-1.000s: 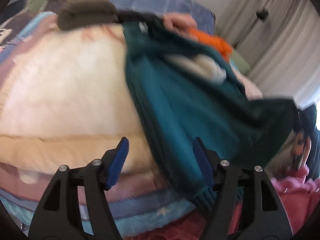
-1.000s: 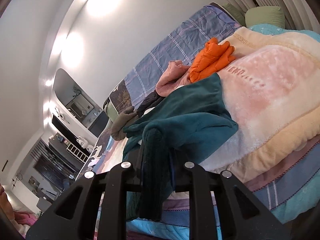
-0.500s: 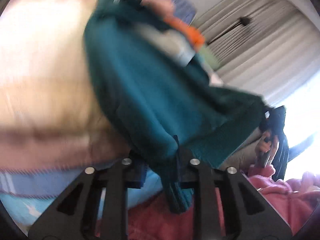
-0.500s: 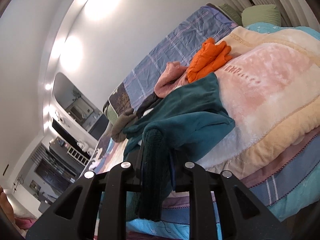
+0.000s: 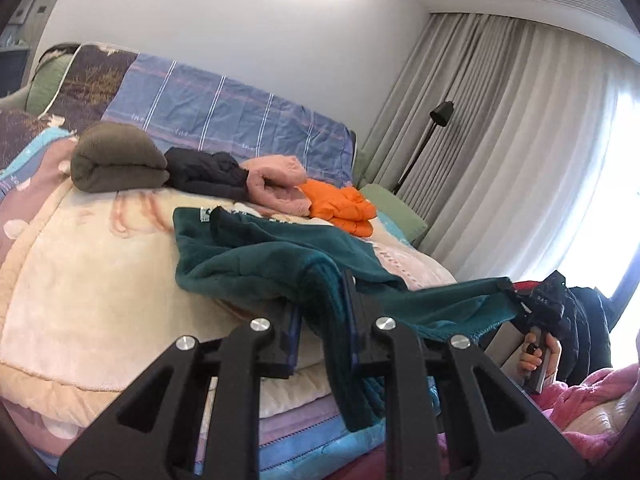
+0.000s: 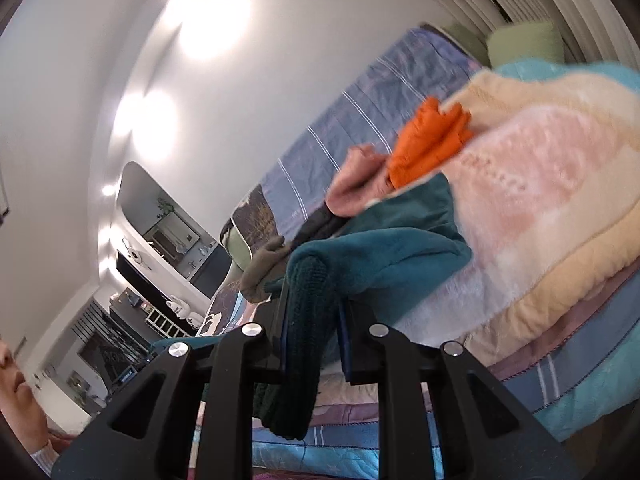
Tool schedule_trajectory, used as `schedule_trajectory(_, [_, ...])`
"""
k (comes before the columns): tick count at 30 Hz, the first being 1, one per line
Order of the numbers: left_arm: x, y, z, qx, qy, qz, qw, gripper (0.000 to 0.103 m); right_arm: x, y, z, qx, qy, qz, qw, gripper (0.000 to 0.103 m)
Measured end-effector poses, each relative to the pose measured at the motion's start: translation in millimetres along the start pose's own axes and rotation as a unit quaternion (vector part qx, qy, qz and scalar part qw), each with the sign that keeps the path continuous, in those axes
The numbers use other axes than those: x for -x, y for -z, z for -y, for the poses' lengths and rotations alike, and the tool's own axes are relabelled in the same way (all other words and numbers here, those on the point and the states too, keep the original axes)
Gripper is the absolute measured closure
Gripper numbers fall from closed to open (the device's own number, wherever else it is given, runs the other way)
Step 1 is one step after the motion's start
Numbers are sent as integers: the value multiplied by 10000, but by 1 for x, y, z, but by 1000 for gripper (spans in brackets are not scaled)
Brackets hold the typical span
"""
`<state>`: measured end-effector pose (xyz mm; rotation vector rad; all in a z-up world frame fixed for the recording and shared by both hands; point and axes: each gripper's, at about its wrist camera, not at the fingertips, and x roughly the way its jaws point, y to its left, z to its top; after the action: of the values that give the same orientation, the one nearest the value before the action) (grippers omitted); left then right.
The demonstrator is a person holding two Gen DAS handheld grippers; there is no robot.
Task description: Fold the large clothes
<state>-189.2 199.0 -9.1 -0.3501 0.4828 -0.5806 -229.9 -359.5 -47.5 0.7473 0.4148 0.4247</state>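
Note:
A teal fleece sweater (image 5: 256, 256) lies spread on the cream and pink blanket (image 5: 92, 280) of a bed. My left gripper (image 5: 322, 312) is shut on a ribbed edge of it, and the end of the cloth hangs below the jaws. Off to the right, the right gripper (image 5: 536, 304) holds another stretch of the same sweater, with a hand (image 5: 536, 356) on its handle. In the right wrist view my right gripper (image 6: 310, 304) is shut on a dark ribbed cuff (image 6: 296, 380) of the teal sweater (image 6: 384, 248), which dangles below the fingers.
A rolled olive garment (image 5: 116, 160), a black one (image 5: 208, 172), a pink one (image 5: 276, 184) and an orange one (image 5: 340, 208) lie along the back of the bed. A floor lamp (image 5: 424, 140) and curtains stand at the right. Pink fleece (image 5: 580, 400) lies at the lower right.
My left gripper went from open around the sweater's edge to shut on it, then rose and tipped up, so the wall and curtains now show. The right gripper kept its grip and stayed nearly still.

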Motion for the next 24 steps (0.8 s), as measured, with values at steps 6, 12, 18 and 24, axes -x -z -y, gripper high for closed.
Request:
schedule_trajectory(6, [-37,-25,-29,414,-74,-249,9988,85,-57,-34,18,-335,-9,-241,9991,83])
schedule_trajectory(12, [-87,-78,-48,412,-205,-284,9985,85,-129,-93,18,-218,318,-257,9989,82])
schedule_trajectory(18, [-193,-121,-99,673,-584,-685,9937,85,-233,-137,71,-617,1102,-596,9902,81])
schedule_trajectory(24, [-274,-106,-177,1657,-721,-1232,9758,81,-281,-128,124,-1112,1243,-1106,9798,68])
